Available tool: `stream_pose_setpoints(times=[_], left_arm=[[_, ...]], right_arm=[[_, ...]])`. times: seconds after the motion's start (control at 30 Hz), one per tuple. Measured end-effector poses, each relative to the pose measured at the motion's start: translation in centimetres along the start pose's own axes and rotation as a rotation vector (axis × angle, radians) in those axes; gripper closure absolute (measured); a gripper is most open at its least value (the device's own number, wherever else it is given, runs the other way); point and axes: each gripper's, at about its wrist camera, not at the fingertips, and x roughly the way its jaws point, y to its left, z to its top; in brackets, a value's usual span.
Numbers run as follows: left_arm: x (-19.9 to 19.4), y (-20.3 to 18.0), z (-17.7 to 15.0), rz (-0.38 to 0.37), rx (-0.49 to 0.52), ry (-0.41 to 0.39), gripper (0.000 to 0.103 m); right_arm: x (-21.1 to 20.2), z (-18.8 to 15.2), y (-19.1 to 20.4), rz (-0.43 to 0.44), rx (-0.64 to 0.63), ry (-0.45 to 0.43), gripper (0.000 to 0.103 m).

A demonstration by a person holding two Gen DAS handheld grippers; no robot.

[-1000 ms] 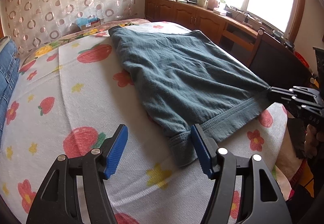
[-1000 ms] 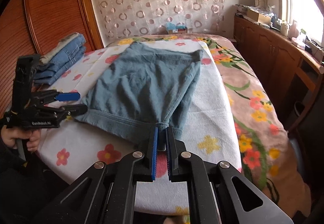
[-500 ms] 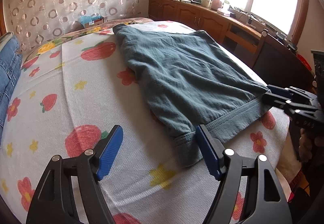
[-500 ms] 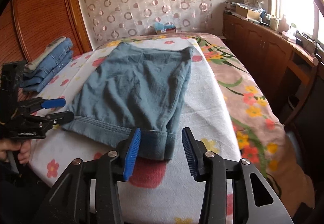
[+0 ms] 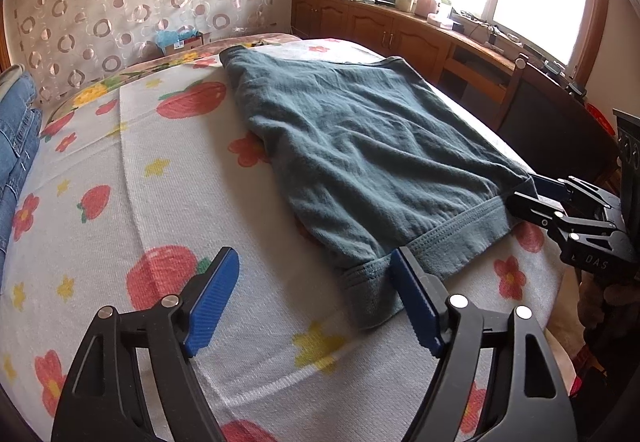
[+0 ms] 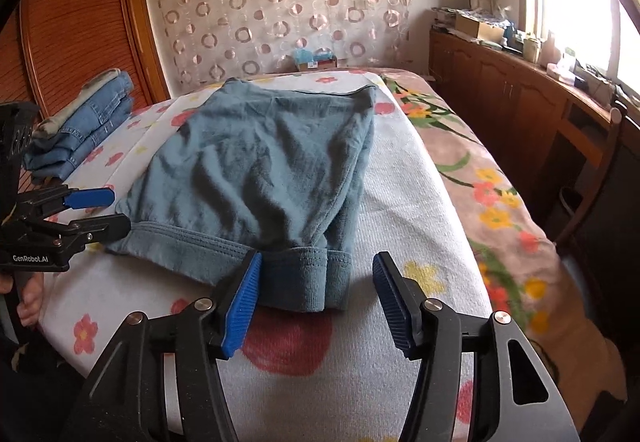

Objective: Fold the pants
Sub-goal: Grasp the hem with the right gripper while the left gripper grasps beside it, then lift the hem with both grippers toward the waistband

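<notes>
Pants [image 6: 256,170]: teal knit, folded flat on flowered bedspread [image 6: 404,198], cuffs at near edge. Judged soft, light, limp (will sag and crease if lifted by single point); best hold at thick ribbed cuff corners.
Left gripper [image 5: 314,296]: spread, low over bedspread, right finger touching cuff.
Right gripper [image 6: 316,300]: spread, level, straddling doubled cuff, nothing pinched.

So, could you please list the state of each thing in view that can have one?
Pants: folded, lying flat on the towel, held by neither gripper.
Left gripper: open, beside the hem corner.
Right gripper: open, straddling the cuffs.
Jeans: folded, stacked at the bed's edge.
Towel: spread flat over the bed.
</notes>
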Motion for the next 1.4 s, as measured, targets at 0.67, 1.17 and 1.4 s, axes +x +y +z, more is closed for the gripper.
stream_pose_setpoints(times=[0.67, 1.17, 1.4], left_arm=[[-0.9, -1.7, -0.6, -0.111, -0.014, 0.029, 0.066], [-6.6, -1.8, 1.9, -0.111, 0.016, -0.136, 0.092], [-13.8, -0.3, 6.1, -0.06, 0.021, -0.294, 0.092]], right_arm=[[-0.1, 1.3, -1.7, 0.134, 0.036, 0.072, 0.086], [-2.8, 3.8, -0.7, 0.219, 0.003, -0.047, 0.088], [-7.6, 8.7, 1.6, 0.266, -0.079, -0.183, 0.088]])
